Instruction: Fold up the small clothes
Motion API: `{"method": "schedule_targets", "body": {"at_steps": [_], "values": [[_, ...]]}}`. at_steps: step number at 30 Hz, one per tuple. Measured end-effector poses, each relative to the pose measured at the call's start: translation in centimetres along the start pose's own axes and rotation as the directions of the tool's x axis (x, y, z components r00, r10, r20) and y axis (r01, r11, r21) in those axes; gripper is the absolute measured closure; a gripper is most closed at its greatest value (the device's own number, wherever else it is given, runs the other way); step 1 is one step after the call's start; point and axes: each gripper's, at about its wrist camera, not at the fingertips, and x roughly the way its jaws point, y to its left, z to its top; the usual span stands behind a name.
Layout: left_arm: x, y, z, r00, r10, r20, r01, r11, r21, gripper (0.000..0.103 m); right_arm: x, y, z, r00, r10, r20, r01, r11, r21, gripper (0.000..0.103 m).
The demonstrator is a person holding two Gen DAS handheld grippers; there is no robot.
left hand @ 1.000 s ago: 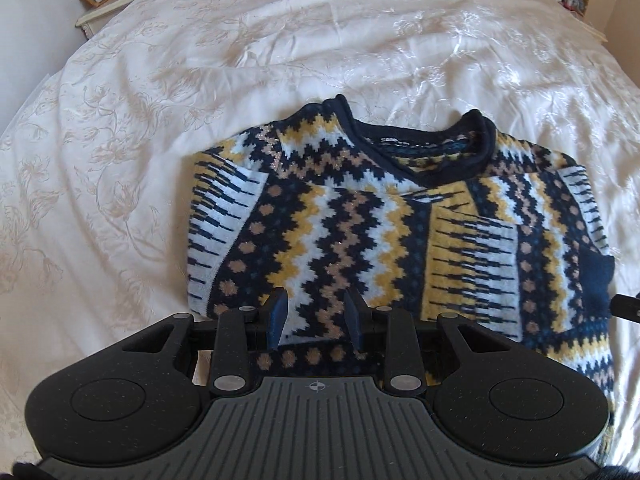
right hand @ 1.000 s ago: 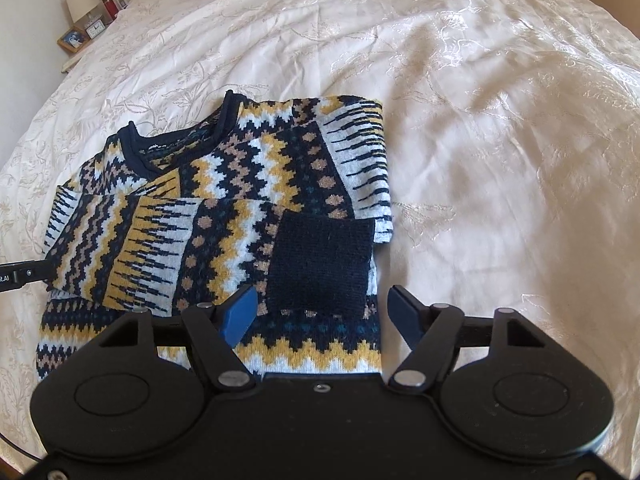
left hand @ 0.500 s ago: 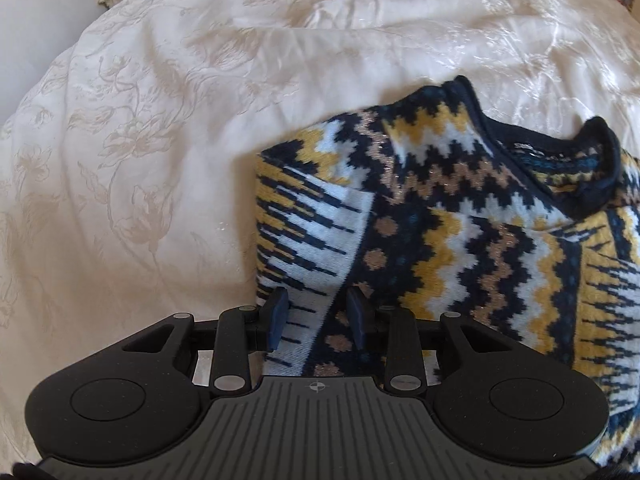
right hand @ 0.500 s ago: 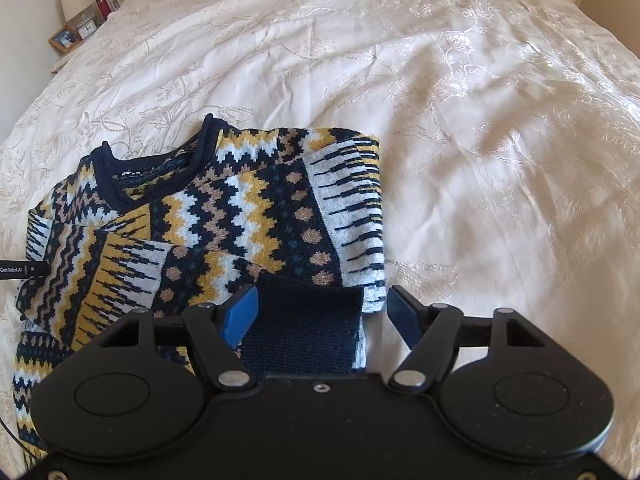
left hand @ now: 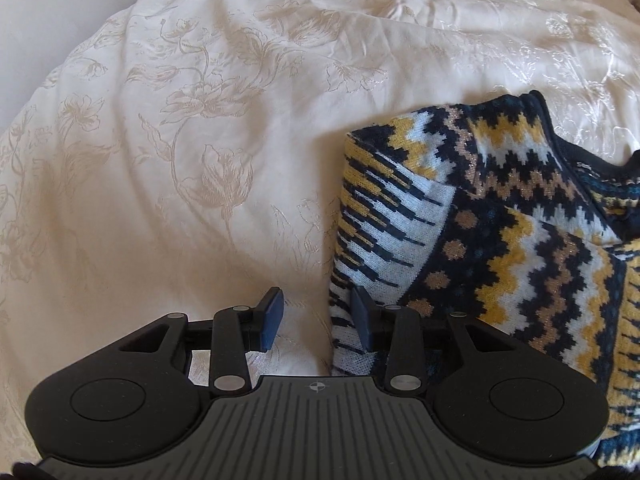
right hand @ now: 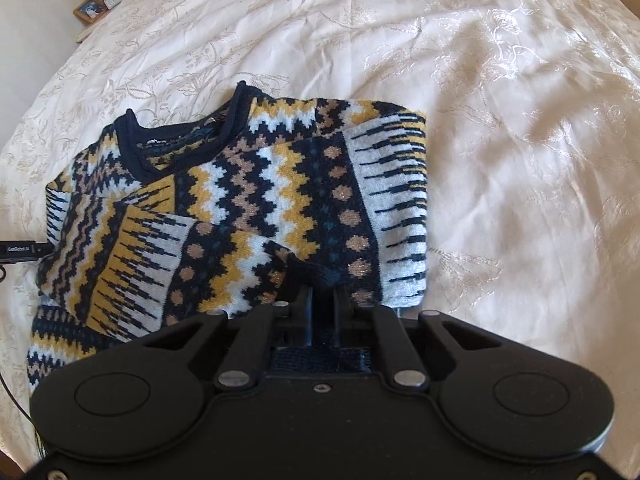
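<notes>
A navy, yellow, white and tan zigzag sweater point(right hand: 256, 200) lies on the bed with its sleeves folded in across the front. It also fills the right of the left wrist view point(left hand: 500, 248). My right gripper point(right hand: 323, 300) is shut on the sweater's navy cuff and bunched lower fabric. My left gripper point(left hand: 318, 318) is open at the sweater's left folded edge: its right finger point(left hand: 362, 312) lies against the knit, and its left finger point(left hand: 272, 318) is over the bedspread.
A cream floral bedspread point(right hand: 500, 100) covers the bed on all sides. A nightstand with a photo frame point(right hand: 90, 9), clock and lamp stands at the far left. The other gripper's tip and cable point(right hand: 20, 248) show at the sweater's left edge.
My right gripper has closed on the navy cuff and fabric. My left gripper has slid left to the sweater's side edge and opened wider.
</notes>
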Motion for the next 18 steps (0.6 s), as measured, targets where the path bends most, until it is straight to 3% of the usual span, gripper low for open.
{"method": "schedule_targets", "body": {"at_steps": [5, 8, 11, 12, 13, 17, 18], "values": [[0.1, 0.8, 0.2, 1.000, -0.028, 0.001, 0.028, 0.999, -0.040, 0.066, -2.7, 0.9, 2.5, 0.995, 0.041, 0.091, -0.036, 0.998, -0.048, 0.087], [-0.2, 1.5, 0.4, 0.999, -0.042, -0.003, 0.042, 0.996, -0.083, 0.066, -1.9, 0.6, 3.9, 0.997, 0.016, 0.069, -0.013, 0.999, -0.043, 0.086], [-1.1, 1.6, 0.7, 1.000, -0.020, 0.000, 0.019, 0.994, -0.104, 0.066, 1.7, -0.1, 4.2, 0.991, -0.092, -0.099, 0.088, 0.995, -0.043, 0.073], [-1.7, 1.5, 0.9, 1.000, -0.011, 0.010, 0.012, 0.995, -0.101, 0.067, 2.3, -0.2, 4.1, 0.983, -0.134, -0.125, 0.130, 0.991, -0.044, 0.060], [-2.4, 1.3, 1.1, 1.000, -0.011, 0.029, 0.014, 0.996, -0.091, 0.067, 2.4, -0.4, 3.8, 0.979, -0.161, -0.125, 0.158, 0.987, -0.037, 0.053], [-4.5, -0.3, 1.8, 0.993, -0.066, 0.102, 0.067, 0.998, -0.011, 0.067, 0.5, -0.1, 3.0, 0.984, -0.175, -0.023, 0.174, 0.985, -0.011, 0.047], [-4.7, -0.9, 1.9, 0.991, -0.084, 0.107, 0.083, 0.996, 0.012, 0.066, 0.2, 0.2, 2.8, 0.984, -0.178, -0.004, 0.178, 0.984, -0.018, 0.042]]}}
